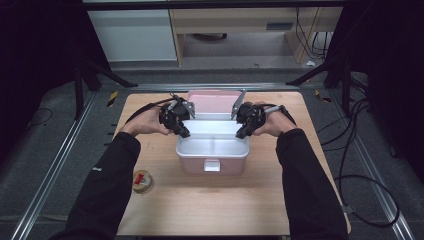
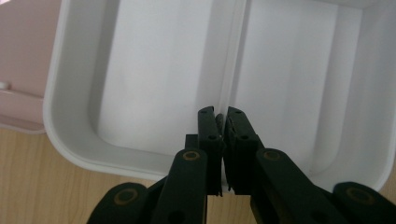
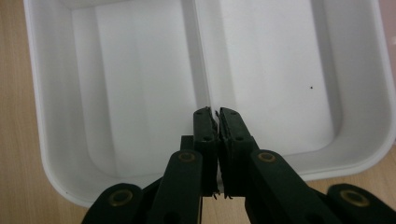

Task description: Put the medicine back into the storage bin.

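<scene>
A pink lunch box [image 1: 192,165] stands mid-table, its pink lid [image 1: 212,102] folded open at the back. Inside sits a white two-compartment tray [image 1: 200,145] with nothing in it. My left gripper [image 1: 184,132] reaches in over the tray's left side, my right gripper [image 1: 242,133] over its right side. In the left gripper view the gripper [image 2: 221,114] has its jaws closed together where the tray's divider [image 2: 233,56] meets the near wall. The right gripper [image 3: 215,112] pinches the divider [image 3: 198,51] the same way from the other side.
A small round tin [image 1: 142,181] with a patterned lid lies near the table's front left. The wooden tabletop [image 1: 210,205] stretches in front of the box. Black stands and cables sit on the floor around the table.
</scene>
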